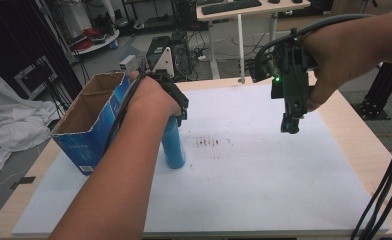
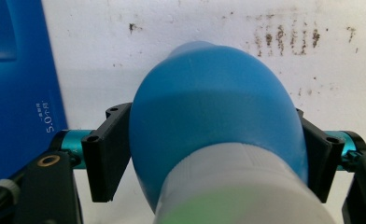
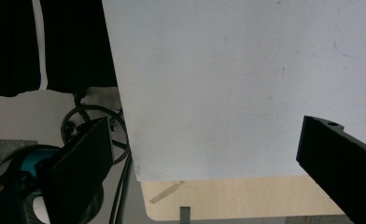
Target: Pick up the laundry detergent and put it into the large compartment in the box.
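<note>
A blue bottle (image 1: 173,146) stands upright on the white sheet (image 1: 264,170), just right of an open blue cardboard box (image 1: 95,120). My left gripper (image 1: 176,111) comes down over the bottle's top and is shut on it. In the left gripper view both black jaws press the sides of the blue bottle (image 2: 214,121), whose white cap is nearest the camera. My right gripper (image 1: 290,125) hangs above the sheet's right half, pointing down. Its jaws stand wide apart with nothing between them, and the right gripper (image 3: 204,158) looks onto bare white sheet (image 3: 246,84).
Dark smudges (image 1: 210,142) mark the sheet right of the bottle. The box (image 2: 13,93) is close on the bottle's left. The wooden table edge (image 3: 228,198) runs beyond the sheet. A desk with a keyboard (image 1: 231,6) and cables stand behind the table.
</note>
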A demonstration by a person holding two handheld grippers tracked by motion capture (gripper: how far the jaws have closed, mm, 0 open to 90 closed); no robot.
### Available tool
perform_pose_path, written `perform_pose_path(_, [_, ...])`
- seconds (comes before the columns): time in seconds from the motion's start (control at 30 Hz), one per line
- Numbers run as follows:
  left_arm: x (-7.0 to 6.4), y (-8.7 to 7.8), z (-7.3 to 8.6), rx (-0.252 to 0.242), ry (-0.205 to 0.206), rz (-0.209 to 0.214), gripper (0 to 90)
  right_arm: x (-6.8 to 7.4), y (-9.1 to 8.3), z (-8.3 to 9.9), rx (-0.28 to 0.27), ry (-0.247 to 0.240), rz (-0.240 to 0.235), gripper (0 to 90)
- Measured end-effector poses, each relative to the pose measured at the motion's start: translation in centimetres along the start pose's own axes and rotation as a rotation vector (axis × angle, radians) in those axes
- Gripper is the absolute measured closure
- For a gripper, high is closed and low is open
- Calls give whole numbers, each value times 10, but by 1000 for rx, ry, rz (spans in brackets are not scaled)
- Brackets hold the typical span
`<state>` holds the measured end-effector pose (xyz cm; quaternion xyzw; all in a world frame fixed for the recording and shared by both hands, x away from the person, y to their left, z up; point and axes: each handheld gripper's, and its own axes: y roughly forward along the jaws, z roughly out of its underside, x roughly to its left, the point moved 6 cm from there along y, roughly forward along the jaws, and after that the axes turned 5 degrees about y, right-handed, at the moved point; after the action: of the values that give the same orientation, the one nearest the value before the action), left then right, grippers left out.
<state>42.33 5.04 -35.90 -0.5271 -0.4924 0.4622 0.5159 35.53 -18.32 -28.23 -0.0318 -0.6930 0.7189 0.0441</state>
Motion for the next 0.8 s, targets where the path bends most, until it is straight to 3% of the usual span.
perform_pose_path(0.33, [0, 1, 1, 3, -13, -3, 246, 1, -1, -2, -2, -1, -1, 30])
perform_pose_path(0.47, [-4, 0, 0, -6, -4, 13, 321, 0, 0, -2, -5, -6, 0, 30])
perform_pose_path(0.8, [-3, -1, 1, 2, -18, 24, 344, 1, -1, -1, -1, 5, 0, 30])
